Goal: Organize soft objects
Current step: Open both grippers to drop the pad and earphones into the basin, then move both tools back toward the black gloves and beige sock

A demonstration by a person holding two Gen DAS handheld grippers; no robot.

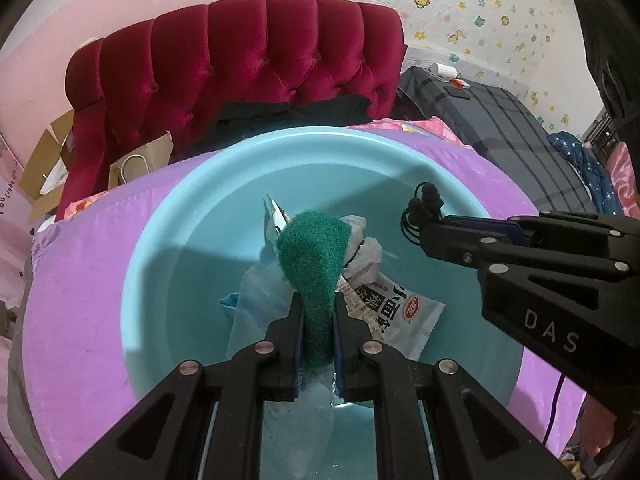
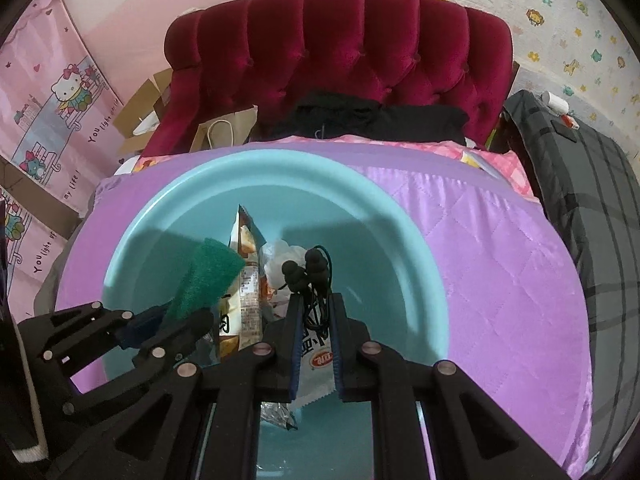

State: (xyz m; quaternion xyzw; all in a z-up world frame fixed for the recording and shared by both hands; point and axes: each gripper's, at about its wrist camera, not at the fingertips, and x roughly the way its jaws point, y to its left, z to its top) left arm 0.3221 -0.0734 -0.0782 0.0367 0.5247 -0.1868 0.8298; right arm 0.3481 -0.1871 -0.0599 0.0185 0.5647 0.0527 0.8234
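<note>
A light blue basin [image 1: 248, 160] [image 2: 384, 208] rests on a purple quilt. My left gripper [image 1: 318, 300] is shut on a green scouring pad [image 1: 314, 252], held above the basin's inside; the right wrist view shows the same pad [image 2: 204, 276] at lower left. My right gripper [image 2: 315, 300] is shut on a bundle of black earphones [image 2: 306, 270] over the basin; in the left wrist view the earphones [image 1: 424, 200] hang from it at right. Inside the basin lie a white snack packet [image 1: 404, 316], another snack bag [image 2: 244, 280] and crumpled clear plastic [image 1: 360, 248].
The purple quilt [image 2: 500, 280] covers the bed around the basin. A red tufted headboard [image 1: 248, 56] stands behind, with black clothing [image 2: 380, 116] at its foot. A paper bag [image 1: 140, 160] and cardboard lie at the left, a grey checked blanket [image 2: 592, 208] at the right.
</note>
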